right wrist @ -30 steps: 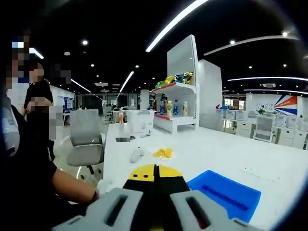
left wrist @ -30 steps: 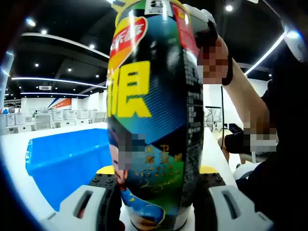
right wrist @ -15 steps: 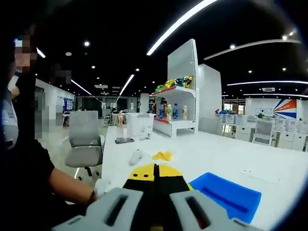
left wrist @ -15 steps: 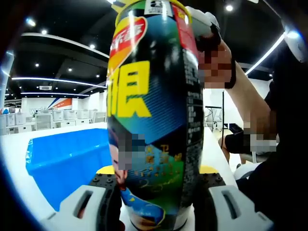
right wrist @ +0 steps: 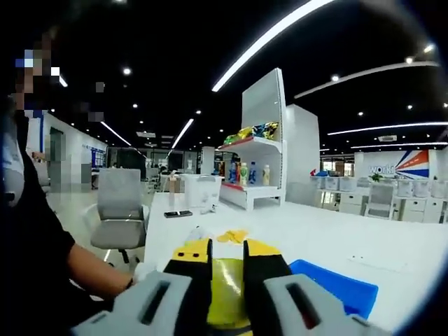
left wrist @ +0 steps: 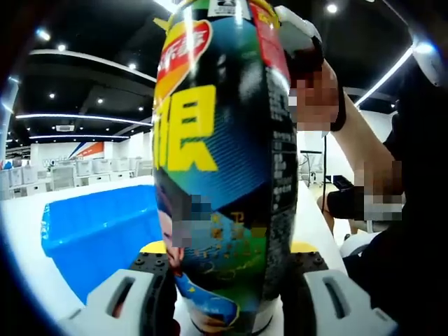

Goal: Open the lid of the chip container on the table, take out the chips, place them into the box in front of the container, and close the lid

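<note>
A tall chip can (left wrist: 224,161) with yellow lettering stands upright between the jaws of my left gripper (left wrist: 227,255), which is shut on its lower body. The blue box (left wrist: 98,231) lies on the white table just behind and left of the can. My right gripper (left wrist: 297,31) reaches in beside the can's top at the upper right. In the right gripper view my right gripper (right wrist: 227,245) has its jaws slightly apart, and the can's yellow lid (right wrist: 225,290) shows in the gap and under them. Whether the jaws press on the lid is not visible. The blue box (right wrist: 336,287) lies to the right.
The long white table (right wrist: 336,238) carries a small yellow heap (right wrist: 231,236) and a white object (right wrist: 199,231) further off. A grey chair (right wrist: 119,217) stands at its left side, a shelf of bottles (right wrist: 255,168) behind. A person's forearm (left wrist: 364,154) stretches right of the can.
My right gripper's jaws, shut before, have parted a little and the yellow lid now shows between them. The left gripper still holds the can.
</note>
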Action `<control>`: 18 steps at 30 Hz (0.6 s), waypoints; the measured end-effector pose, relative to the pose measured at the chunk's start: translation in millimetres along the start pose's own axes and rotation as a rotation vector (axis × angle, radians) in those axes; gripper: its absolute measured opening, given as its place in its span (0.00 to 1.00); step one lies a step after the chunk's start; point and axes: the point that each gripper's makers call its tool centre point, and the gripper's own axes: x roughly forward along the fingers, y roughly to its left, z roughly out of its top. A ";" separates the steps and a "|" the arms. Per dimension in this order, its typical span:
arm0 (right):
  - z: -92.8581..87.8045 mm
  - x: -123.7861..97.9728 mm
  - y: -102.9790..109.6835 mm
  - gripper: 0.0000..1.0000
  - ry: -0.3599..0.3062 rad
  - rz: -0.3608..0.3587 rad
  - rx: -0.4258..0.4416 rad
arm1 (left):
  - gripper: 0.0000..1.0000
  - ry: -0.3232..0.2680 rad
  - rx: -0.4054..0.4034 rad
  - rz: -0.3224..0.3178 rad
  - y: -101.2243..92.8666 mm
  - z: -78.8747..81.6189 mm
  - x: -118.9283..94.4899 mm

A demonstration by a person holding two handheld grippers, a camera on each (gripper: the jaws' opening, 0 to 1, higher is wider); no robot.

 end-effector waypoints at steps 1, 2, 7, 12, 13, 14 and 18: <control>1.7 -1.3 0.4 0.18 -0.004 0.011 0.004 | 0.58 0.014 -0.019 0.013 2.0 -1.7 -2.8; 7.3 -3.1 2.2 0.20 -0.034 0.029 0.029 | 0.58 0.001 -0.014 0.009 2.4 0.6 -7.0; 12.6 -12.0 -7.4 0.21 -0.050 0.011 0.011 | 0.61 -0.015 -0.041 0.013 7.2 6.0 -23.1; 21.8 -25.9 -21.8 0.21 -0.100 -0.009 0.023 | 0.61 -0.011 -0.021 0.014 14.0 14.3 -47.7; 23.3 -29.1 -25.0 0.21 -0.115 -0.014 0.028 | 0.61 -0.010 -0.015 0.013 15.3 15.8 -52.2; 25.0 -32.5 -27.9 0.22 -0.135 -0.018 0.036 | 0.61 -0.009 -0.005 0.010 17.3 17.9 -59.8; 23.9 -52.1 -54.0 0.22 -0.198 -0.078 0.093 | 0.60 -0.019 0.000 0.030 30.8 23.4 -82.1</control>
